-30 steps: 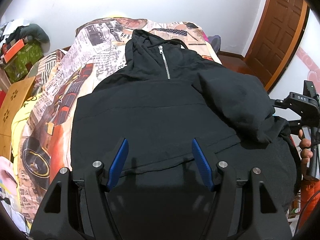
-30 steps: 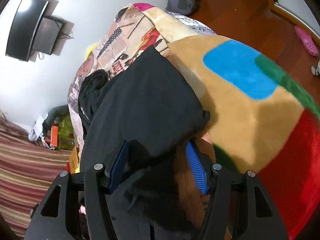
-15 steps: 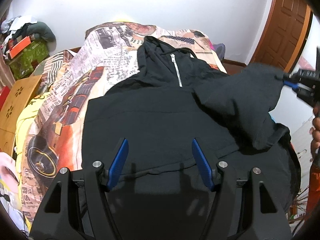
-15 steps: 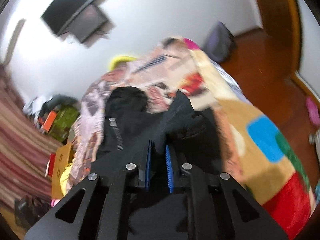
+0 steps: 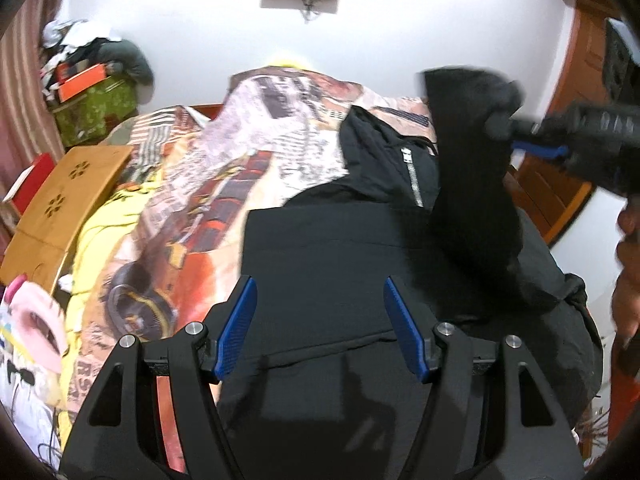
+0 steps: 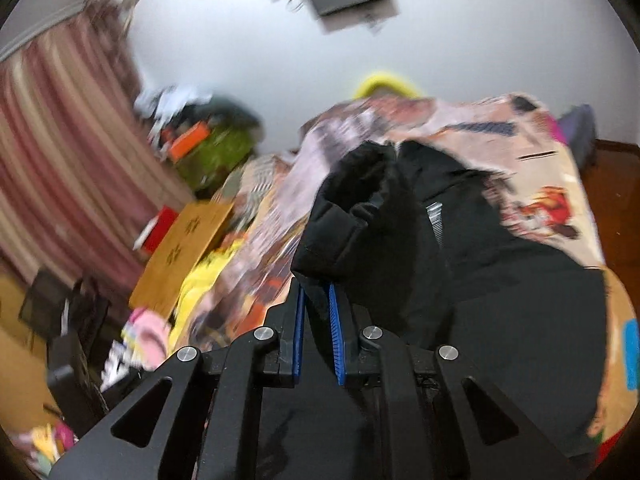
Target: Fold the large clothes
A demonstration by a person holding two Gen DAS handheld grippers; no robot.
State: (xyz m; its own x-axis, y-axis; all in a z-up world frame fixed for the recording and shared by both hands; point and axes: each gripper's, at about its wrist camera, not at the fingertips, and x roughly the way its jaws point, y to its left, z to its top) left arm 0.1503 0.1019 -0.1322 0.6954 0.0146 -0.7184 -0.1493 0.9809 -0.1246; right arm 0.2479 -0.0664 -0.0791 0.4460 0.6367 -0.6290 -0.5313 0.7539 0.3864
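A black hooded jacket [image 5: 320, 264] with a silver zip [image 5: 412, 176] lies on the bed, hood at the far end. My left gripper [image 5: 318, 328] is open and empty, hovering over the jacket's lower body. My right gripper [image 6: 317, 322] is shut on the jacket's right sleeve [image 6: 352, 216] and holds it raised above the jacket's chest. In the left wrist view the same sleeve [image 5: 468, 168] hangs from the right gripper [image 5: 536, 148] at the upper right.
A newspaper-print blanket [image 5: 256, 140] covers the bed. A wooden lap table [image 5: 60, 200] and a yellow cloth [image 5: 108, 236] lie at the bed's left. A cluttered green box [image 5: 96, 108] stands in the far left corner. A wooden door [image 5: 580, 68] is at the right.
My right gripper closed on the sleeve at the bed's right edge, then lifted it up and leftward over the jacket. My left gripper stayed open over the hem.
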